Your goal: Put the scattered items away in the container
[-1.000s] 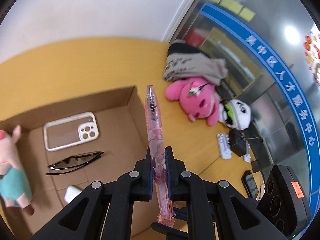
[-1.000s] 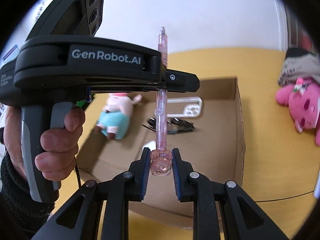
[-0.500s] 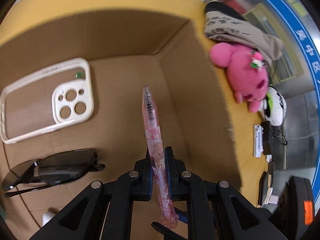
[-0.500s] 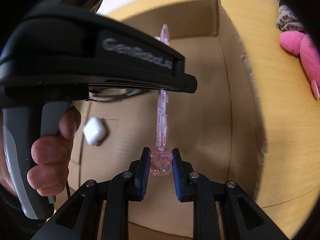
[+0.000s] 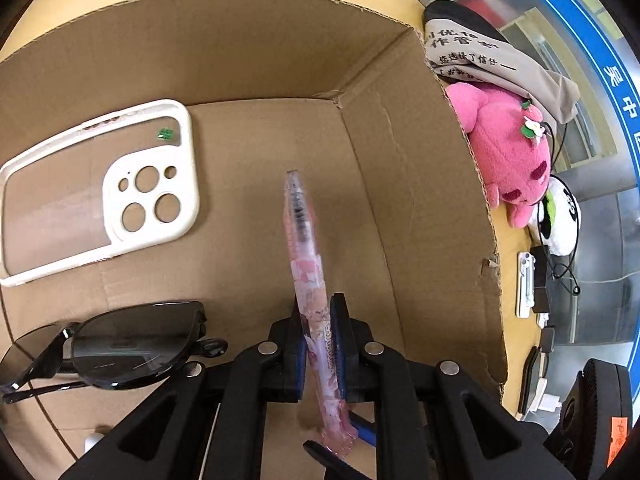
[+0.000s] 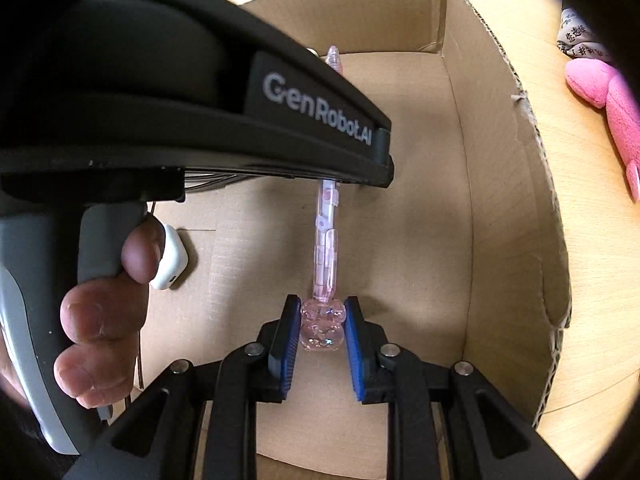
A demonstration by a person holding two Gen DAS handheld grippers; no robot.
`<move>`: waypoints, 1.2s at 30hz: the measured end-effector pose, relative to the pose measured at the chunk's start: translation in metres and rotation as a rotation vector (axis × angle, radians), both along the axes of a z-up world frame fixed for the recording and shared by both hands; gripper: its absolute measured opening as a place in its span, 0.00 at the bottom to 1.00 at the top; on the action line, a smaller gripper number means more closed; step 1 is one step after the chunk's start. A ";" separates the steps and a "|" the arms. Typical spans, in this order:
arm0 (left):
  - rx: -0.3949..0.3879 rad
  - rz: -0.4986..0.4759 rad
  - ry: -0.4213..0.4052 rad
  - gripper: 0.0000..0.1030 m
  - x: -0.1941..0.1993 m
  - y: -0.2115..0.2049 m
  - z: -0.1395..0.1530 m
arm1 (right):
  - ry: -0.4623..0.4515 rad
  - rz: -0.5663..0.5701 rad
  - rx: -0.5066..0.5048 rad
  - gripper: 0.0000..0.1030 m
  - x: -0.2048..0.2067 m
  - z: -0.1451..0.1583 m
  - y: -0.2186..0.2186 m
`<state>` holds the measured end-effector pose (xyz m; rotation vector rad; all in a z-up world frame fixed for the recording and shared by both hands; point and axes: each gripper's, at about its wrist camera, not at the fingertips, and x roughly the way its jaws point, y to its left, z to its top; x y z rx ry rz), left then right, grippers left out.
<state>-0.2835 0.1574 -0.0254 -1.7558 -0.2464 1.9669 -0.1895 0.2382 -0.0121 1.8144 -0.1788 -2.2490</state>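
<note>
Both grippers, L (image 5: pixel 318 344) & R (image 6: pixel 322 326), pinch 1 pen (image 5: pixel 306 264) over box (image 5: pixel 420 184).

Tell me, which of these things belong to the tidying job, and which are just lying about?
Part of the job: pink pen, held by both the left gripper and right gripper; cardboard box; phone case; sunglasses.

Lying about: cables, grey cloth.

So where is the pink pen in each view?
Left wrist: pen at centre, running up from the left gripper, tip over the box floor.
Right wrist: pen at centre, its charm end in the right gripper.
Shared landmark: the box's right wall.
</note>
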 end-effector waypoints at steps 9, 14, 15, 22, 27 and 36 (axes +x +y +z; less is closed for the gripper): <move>-0.001 0.017 0.083 0.48 0.014 -0.013 0.028 | 0.081 -0.014 0.027 0.45 0.018 0.015 -0.006; -0.005 0.033 0.253 0.65 0.046 -0.038 0.081 | 0.164 -0.005 0.051 0.53 0.045 0.039 -0.005; -0.005 0.029 0.315 0.71 0.059 -0.045 0.096 | 0.182 -0.009 0.055 0.61 0.054 0.043 -0.004; -0.189 0.200 0.773 1.00 0.174 -0.112 0.165 | 0.383 0.010 0.015 0.75 0.117 0.074 -0.027; -0.285 0.338 0.830 1.00 0.239 -0.158 0.136 | 0.508 0.000 0.019 0.75 0.145 0.065 -0.043; -0.399 0.416 0.836 1.00 0.282 -0.200 0.071 | 0.728 -0.081 0.119 0.77 0.168 0.034 -0.050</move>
